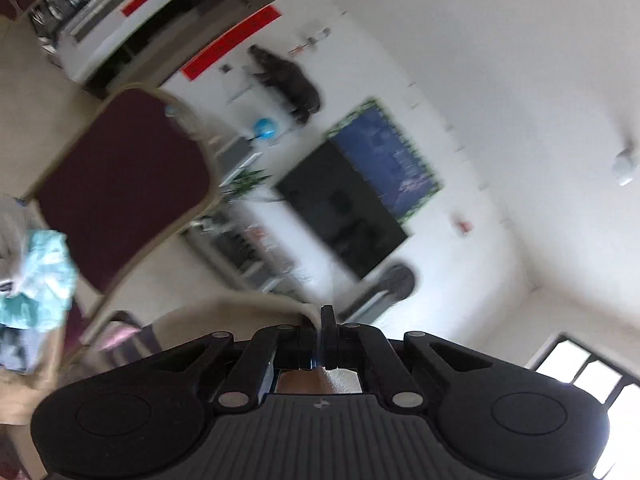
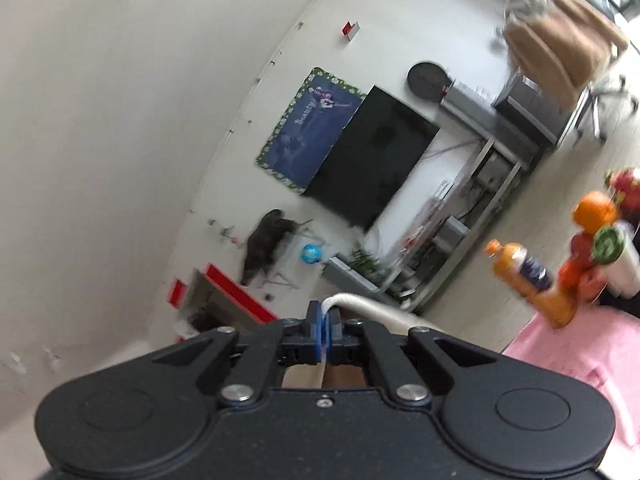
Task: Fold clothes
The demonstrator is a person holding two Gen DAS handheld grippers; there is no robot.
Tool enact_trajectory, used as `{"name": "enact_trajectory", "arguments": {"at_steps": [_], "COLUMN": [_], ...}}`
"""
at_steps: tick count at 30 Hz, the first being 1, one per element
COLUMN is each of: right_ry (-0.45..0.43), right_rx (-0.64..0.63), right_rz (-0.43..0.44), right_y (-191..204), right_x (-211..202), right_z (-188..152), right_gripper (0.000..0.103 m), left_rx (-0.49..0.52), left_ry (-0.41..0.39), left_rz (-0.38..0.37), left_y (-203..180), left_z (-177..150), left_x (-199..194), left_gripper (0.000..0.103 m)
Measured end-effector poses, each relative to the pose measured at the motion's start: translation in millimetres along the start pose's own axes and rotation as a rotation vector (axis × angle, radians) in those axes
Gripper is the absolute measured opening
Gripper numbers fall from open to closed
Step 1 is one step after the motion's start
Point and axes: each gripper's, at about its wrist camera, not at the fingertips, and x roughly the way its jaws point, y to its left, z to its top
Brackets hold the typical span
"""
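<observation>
- At the bottom of the left wrist view, the left gripper is seen with its jaws pressed together on a fold of beige cloth.
- From that pinch, the beige cloth is draped off to the left, below the maroon chair; its lower part is hidden by the gripper body.
- The right gripper is likewise clamped, with a pale edge of the same garment caught between the blue pads.
- From the right pinch, a rolled whitish edge is seen curving off to the right; more tan fabric shows below, through the gap in the linkage.
- Both cameras are tilted hard and pointed up at the room's far wall, so the garment's body is out of view.
- A black TV is mounted on the wall, overlapping a blue poster.
- A pile of teal and grey clothes is visible at the left edge of the left view, beside the maroon chair.
- In the right view, an orange juice bottle is standing on a pink tablecloth, next to fruit.
- A tan cloth is draped over a chair in the top right corner.
- Motion blur is heavy in both views.
</observation>
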Motion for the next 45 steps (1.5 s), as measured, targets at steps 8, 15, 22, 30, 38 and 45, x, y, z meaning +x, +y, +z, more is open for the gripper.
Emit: {"name": "enact_trajectory", "arguments": {"at_steps": [8, 15, 22, 30, 38, 45], "right_ry": [0.342, 0.091, 0.211, 0.454, 0.592, 0.600], "right_rx": [-0.135, -0.311, -0.241, -0.092, -0.065, 0.013], "right_rz": [-0.438, -0.238, -0.310, -0.644, -0.711, -0.666], "right_y": [-71.4, -1.3, -92.5, -261.9, -290.1, -304.4], "right_x": [204.1, 218.3, 214.7, 188.6, 178.3, 185.5], "right_z": [-46.9, 5.6, -34.2, -156.5, -185.0, -182.8], "right_gripper": [0.002, 0.002, 0.002, 0.002, 0.004, 0.022], "left_rx": [0.044, 0.201, 0.278, 0.214, 0.231, 0.137], "left_ry": [0.400, 0.032, 0.238, 0.573, 0.574, 0.615], "left_rz": [0.509, 0.239, 0.325, 0.628, 0.674, 0.696], "left_y": [60.7, -10.8, 44.5, 196.3, 206.1, 216.0], "left_z": [-27.0, 39.7, -53.4, -223.5, -235.4, -242.4], "left_x": [212.4, 183.7, 209.0, 253.1, 247.3, 222.1], "left_gripper": [0.000, 0.000, 0.000, 0.000, 0.002, 0.042]}}
